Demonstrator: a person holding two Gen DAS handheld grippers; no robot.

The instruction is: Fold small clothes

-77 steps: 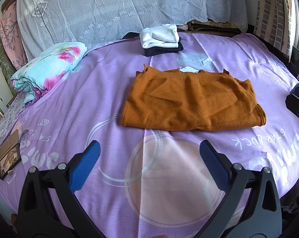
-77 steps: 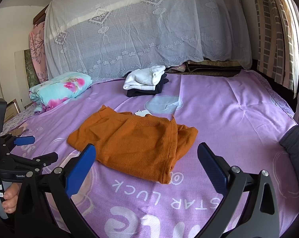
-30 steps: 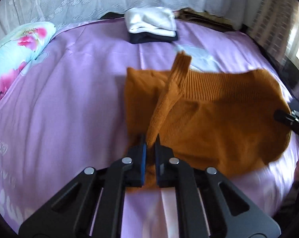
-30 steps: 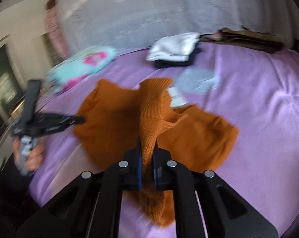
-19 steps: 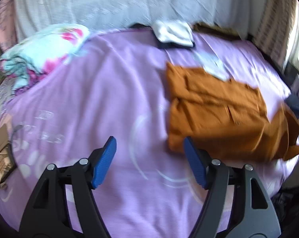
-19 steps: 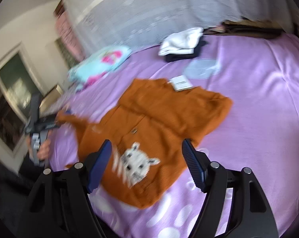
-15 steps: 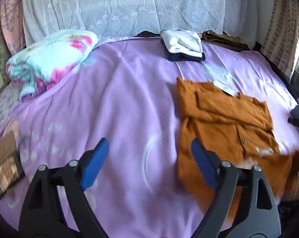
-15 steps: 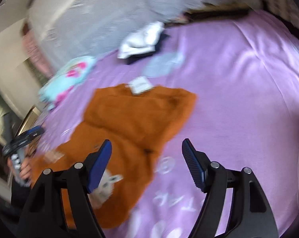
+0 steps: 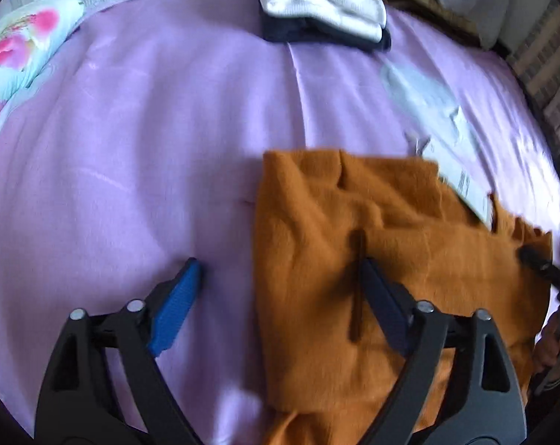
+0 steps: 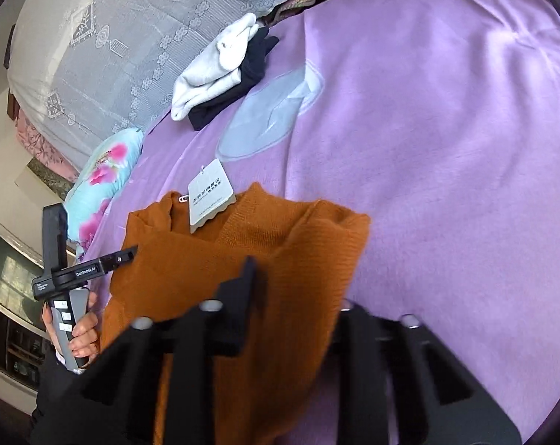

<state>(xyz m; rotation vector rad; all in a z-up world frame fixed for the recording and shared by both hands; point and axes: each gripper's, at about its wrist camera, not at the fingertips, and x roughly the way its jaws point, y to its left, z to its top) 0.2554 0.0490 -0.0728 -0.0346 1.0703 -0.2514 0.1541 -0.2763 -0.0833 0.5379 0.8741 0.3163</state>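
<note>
An orange knit sweater lies spread on the purple bed sheet, its collar and white hang tag at the far side. My left gripper is open low over the bed. Its blue left finger rests on the sheet, its right finger on the sweater, and the sweater's left edge runs between them. My right gripper is open and tilted, astride the sweater's right shoulder edge, with knit fabric covering its right fingertip. Each gripper shows at the edge of the other view, the left one held in a hand.
A folded stack of white and dark clothes sits at the far side of the bed below a lace-covered headboard. A floral quilt roll lies far left. Purple sheet stretches to the right of the sweater.
Both grippers dropped from above the bed down onto the sweater's two sides. They were shut on the sweater a second ago and have since opened; the sweater now lies unfolded.
</note>
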